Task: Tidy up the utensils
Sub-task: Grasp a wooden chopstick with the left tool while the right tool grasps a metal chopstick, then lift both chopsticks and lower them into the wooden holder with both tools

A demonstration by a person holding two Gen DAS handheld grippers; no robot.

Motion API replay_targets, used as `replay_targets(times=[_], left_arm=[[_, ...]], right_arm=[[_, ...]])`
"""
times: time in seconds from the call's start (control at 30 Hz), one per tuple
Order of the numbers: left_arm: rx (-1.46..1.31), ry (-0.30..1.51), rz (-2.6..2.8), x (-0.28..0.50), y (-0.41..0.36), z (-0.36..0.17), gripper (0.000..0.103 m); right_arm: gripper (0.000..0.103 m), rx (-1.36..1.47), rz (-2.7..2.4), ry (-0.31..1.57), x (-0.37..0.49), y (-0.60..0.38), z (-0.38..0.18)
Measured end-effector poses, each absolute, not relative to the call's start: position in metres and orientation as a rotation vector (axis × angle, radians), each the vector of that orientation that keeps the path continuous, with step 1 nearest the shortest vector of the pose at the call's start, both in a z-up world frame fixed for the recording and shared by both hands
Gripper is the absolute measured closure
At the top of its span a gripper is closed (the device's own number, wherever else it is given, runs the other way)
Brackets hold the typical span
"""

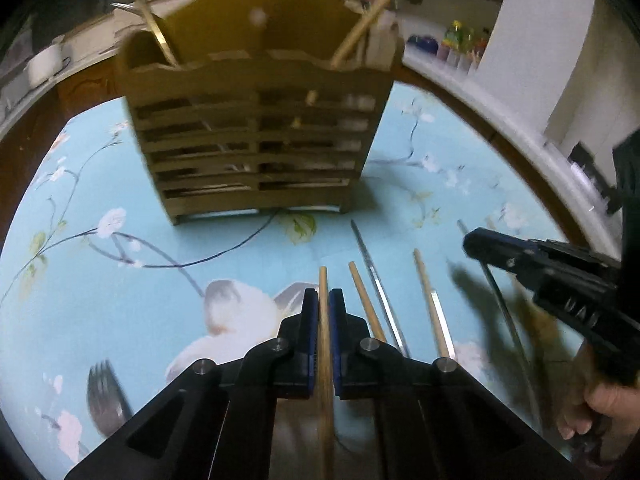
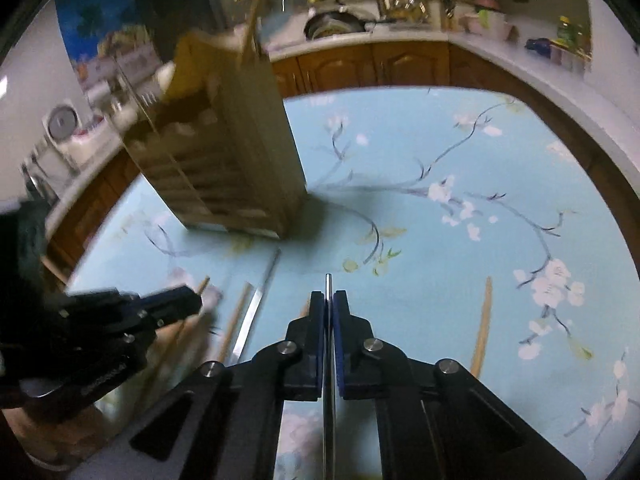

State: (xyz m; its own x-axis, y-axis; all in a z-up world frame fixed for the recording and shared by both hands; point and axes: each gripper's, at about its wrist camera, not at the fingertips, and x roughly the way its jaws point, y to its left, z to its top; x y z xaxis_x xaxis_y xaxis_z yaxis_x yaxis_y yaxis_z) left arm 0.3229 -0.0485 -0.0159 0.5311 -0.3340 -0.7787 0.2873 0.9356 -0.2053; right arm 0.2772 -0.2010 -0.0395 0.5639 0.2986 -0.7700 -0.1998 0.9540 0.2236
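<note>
A slatted wooden utensil holder (image 1: 256, 136) stands on the blue floral tablecloth, with a few sticks leaning in it; it also shows in the right wrist view (image 2: 236, 160). My left gripper (image 1: 324, 300) is shut on a wooden chopstick (image 1: 323, 280) that points toward the holder. My right gripper (image 2: 328, 302) is shut on a thin metal chopstick (image 2: 328, 284). It shows in the left wrist view at the right (image 1: 480, 244). Wooden chopsticks (image 1: 430, 304) and a metal chopstick (image 1: 376, 280) lie on the cloth between the grippers.
A dark fork (image 1: 106, 400) lies at the lower left. A wooden utensil (image 2: 482, 328) lies right of my right gripper. The tablecloth (image 2: 440, 260) covers a round table. Kitchen counters (image 2: 400, 36) and cabinets run behind.
</note>
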Motion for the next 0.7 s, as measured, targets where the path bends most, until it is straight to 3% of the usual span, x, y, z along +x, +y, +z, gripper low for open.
replay_targets(times=[0.7], left_arm=[[-0.278,0.644,-0.450,0.201,0.057,0.096,0.100]], right_arm=[[0.099,0.234,0.366,0.585,0.197,-0.216,0.093]])
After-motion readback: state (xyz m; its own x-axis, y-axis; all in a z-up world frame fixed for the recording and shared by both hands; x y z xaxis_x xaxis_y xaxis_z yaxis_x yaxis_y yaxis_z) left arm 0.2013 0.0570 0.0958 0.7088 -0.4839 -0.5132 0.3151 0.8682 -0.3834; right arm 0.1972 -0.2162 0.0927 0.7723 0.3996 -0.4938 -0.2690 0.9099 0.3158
